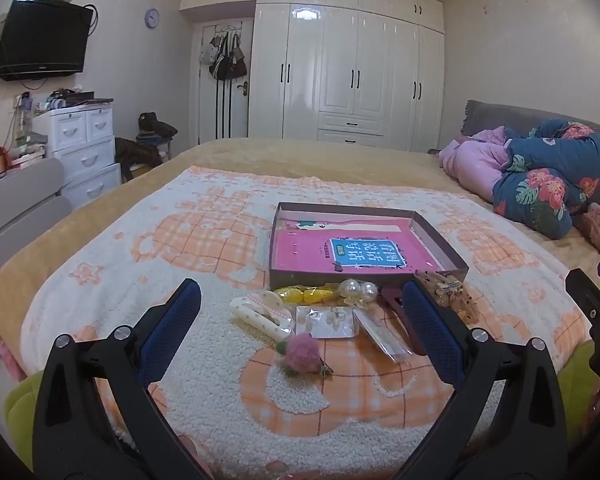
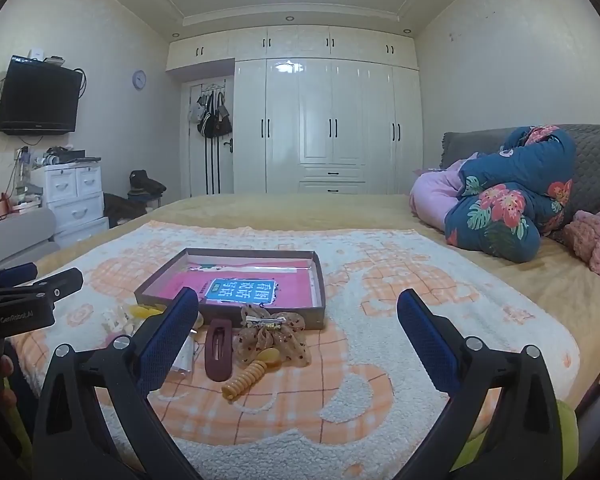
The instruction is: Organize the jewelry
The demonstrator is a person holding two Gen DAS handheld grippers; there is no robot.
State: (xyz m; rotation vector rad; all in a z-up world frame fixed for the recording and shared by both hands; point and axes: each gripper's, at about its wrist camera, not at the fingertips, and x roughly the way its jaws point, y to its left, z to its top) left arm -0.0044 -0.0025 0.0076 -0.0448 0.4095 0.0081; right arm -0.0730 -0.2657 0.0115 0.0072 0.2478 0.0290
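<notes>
A shallow brown box (image 1: 440, 240) (image 2: 320, 284) with a pink book inside lies on the blanket. In front of it lie hair accessories: a white dotted clip (image 1: 256, 312), a yellow clip (image 1: 306, 294), pearl pieces (image 1: 358, 290), an earring card (image 1: 326, 320), a pink pompom clip (image 1: 302, 356). The right wrist view shows a maroon clip (image 2: 219, 348), a sheer bow (image 2: 274, 334) and an orange spiral tie (image 2: 244, 382). My left gripper (image 1: 300, 308) is open above the pile. My right gripper (image 2: 298, 312) is open, right of the pile.
An orange-and-white blanket (image 1: 204, 240) covers the bed. Folded quilts (image 2: 508, 208) and a pink throw (image 2: 596, 240) lie at the right. A white drawer unit (image 1: 84, 148), a wall TV (image 1: 40, 38) and wardrobes (image 2: 332, 128) stand beyond the bed.
</notes>
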